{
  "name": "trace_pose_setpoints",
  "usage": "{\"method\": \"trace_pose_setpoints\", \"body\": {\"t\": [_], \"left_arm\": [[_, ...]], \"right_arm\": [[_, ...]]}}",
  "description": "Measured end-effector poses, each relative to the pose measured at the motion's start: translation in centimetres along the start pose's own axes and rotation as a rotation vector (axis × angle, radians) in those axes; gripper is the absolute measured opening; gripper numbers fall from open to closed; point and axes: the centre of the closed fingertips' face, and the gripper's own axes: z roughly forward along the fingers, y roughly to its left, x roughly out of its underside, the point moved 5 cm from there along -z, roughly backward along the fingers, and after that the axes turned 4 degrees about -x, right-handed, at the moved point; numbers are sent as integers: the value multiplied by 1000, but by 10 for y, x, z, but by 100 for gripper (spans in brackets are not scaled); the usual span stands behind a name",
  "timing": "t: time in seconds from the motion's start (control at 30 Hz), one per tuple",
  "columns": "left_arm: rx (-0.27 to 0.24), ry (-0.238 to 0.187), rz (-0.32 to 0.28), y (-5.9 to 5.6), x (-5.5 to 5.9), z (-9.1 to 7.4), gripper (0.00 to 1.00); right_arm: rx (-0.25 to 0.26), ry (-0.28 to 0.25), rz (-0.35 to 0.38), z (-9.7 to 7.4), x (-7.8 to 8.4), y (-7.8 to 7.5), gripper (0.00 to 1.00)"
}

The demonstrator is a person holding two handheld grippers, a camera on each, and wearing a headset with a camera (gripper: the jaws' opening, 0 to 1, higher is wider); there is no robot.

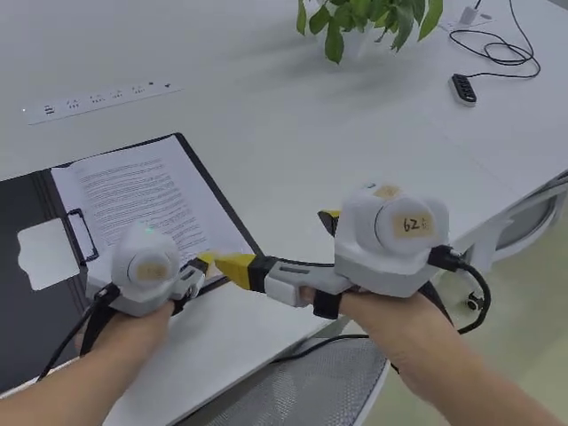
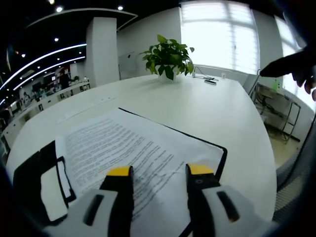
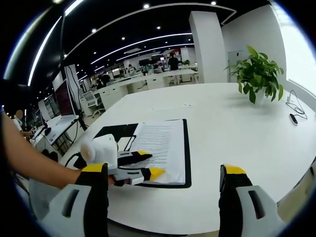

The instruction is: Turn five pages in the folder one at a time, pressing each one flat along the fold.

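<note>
Folder (image 1: 22,302) lies open, long edge angled away leftward

Your left gripper (image 2: 160,170) sits low and roughly level, its two yellow-tipped jaws parted with a clear gap, and your left hand (image 1: 133,321) holds it from underneath. Your right gripper (image 3: 163,169) has its jaws spread wide and points across toward the left one. Its nearer tip lies just beside the left gripper's tips in the head view, and your right hand (image 1: 386,312) grips it from below.
</note>
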Motion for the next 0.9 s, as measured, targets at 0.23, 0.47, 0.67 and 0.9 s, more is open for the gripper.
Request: {"method": "trace_pose_setpoints", "body": {"t": [0.23,0.47,0.67,0.9], "left_arm": [[-8,-12,2,3,1,-3,25],[-24,-3,33,8,1,-4,7],[-16,8,33,7,1,-5,5],[-23,13,-24,7,1,-4,3]], "right_arm": [[-28,29,-4,17,4,2,92],[-56,58,8,32,10,5,89],[-66,81,29,46,17,6,85],[-67,101,57,60,27,2,75]]}}
